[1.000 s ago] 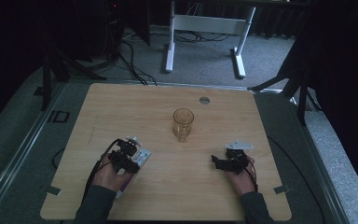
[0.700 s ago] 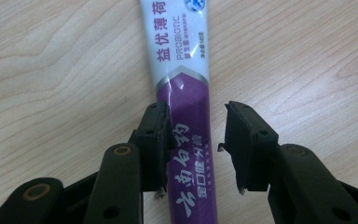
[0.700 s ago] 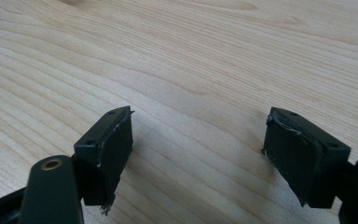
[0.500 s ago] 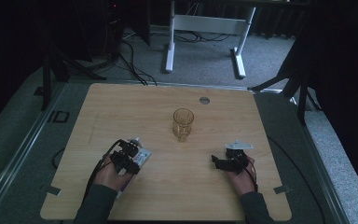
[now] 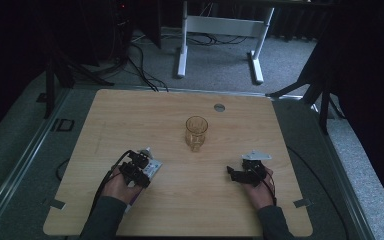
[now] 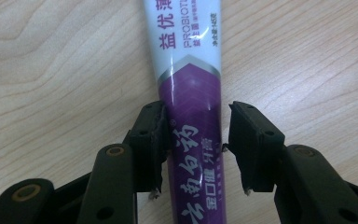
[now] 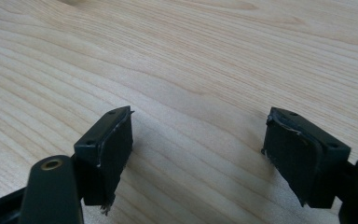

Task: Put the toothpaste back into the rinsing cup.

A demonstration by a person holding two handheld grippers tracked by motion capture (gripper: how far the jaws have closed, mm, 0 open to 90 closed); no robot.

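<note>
My left hand-held gripper (image 6: pixel 193 144) straddles the toothpaste tube (image 6: pixel 191 93) near the table's (image 5: pixel 130 115) front-left corner, one pad touching; the right hand-held gripper (image 7: pixel 198 154) gapes empty.

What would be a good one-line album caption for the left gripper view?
Two black jaws of the left gripper straddling a purple-and-white toothpaste tube lying on a wooden table.

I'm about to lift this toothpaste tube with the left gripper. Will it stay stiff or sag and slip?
The toothpaste tube looks soft-walled, so it may dent between the left gripper jaws. Its glossy skin could slip. Lying flat on the table, it probably won't roll.
</note>
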